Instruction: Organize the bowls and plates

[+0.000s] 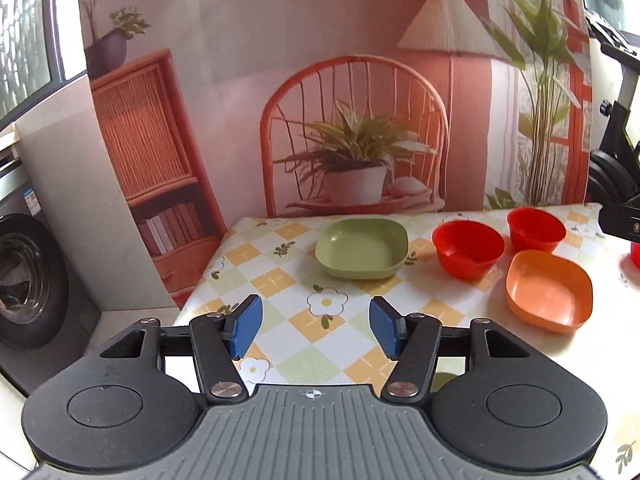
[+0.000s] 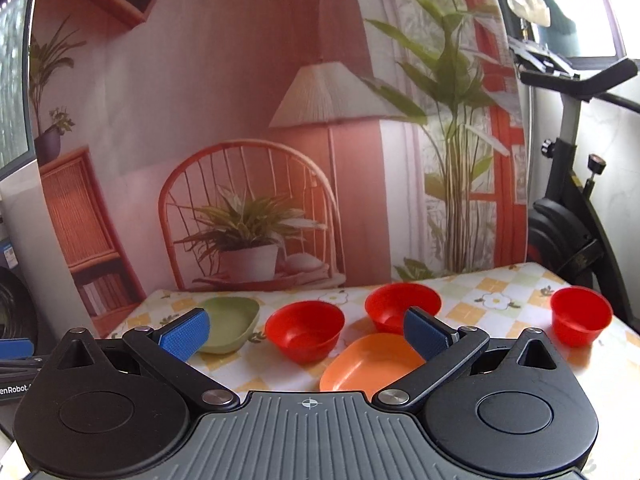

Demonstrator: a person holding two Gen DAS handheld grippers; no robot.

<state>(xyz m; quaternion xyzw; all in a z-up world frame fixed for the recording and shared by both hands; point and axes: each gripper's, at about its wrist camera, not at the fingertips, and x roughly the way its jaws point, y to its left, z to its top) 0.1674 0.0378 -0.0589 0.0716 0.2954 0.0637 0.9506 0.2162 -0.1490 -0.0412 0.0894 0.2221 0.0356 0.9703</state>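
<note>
Both grippers, the left gripper and the right gripper, hang wide open and empty, with the orange plate at 12 o'clock, so a careless approach could knock the red bowl beside it.

My left gripper has blue ribbed pads on black arms, with a grey grooved body behind. My right gripper has the same colours: blue pads, black arms, grey body. The tablecloth is checked in white, yellow-orange and pale green, with white flowers that have yellow centres and small green leaves. On it I see one pale green plate, one orange plate, and three red bowls. The backdrop is pink and coral, printed with an orange-red chair, green plants and a cream lamp shade.
</note>
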